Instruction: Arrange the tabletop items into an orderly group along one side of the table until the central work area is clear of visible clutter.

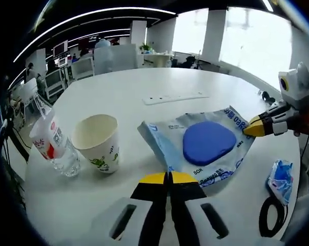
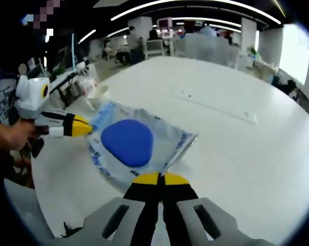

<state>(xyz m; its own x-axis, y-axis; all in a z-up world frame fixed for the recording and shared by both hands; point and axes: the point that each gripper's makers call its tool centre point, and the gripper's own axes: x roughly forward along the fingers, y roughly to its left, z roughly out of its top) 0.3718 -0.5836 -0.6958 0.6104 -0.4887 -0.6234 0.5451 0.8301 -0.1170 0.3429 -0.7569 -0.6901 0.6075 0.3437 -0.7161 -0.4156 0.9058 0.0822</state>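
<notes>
Both grippers, left gripper (image 1: 169, 177) and right gripper (image 2: 160, 178), pinch opposite edges of blue-white pouch (image 1: 205, 143); uneven pulling could tear it or knock paper cup (image 1: 98, 142) nearby.

Claws (image 1: 169, 178): black w/ yellow tips, seemingly.

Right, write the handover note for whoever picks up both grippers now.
Left gripper: jaws closed on the near edge of the light-blue plastic pouch with the dark-blue oval.
Right gripper: jaws closed on the pouch's opposite edge.
The pouch is stretched between the two, near the middle of the round white table.
Beside it: white paper cup with green print, upright; clear plastic water bottle with red-and-white label, leaning; small crumpled blue-and-white wrapper and a black cable loop at the table edge.
Done: nothing grouped yet.
Left: move the pouch to one side, then gather the rest.
</notes>
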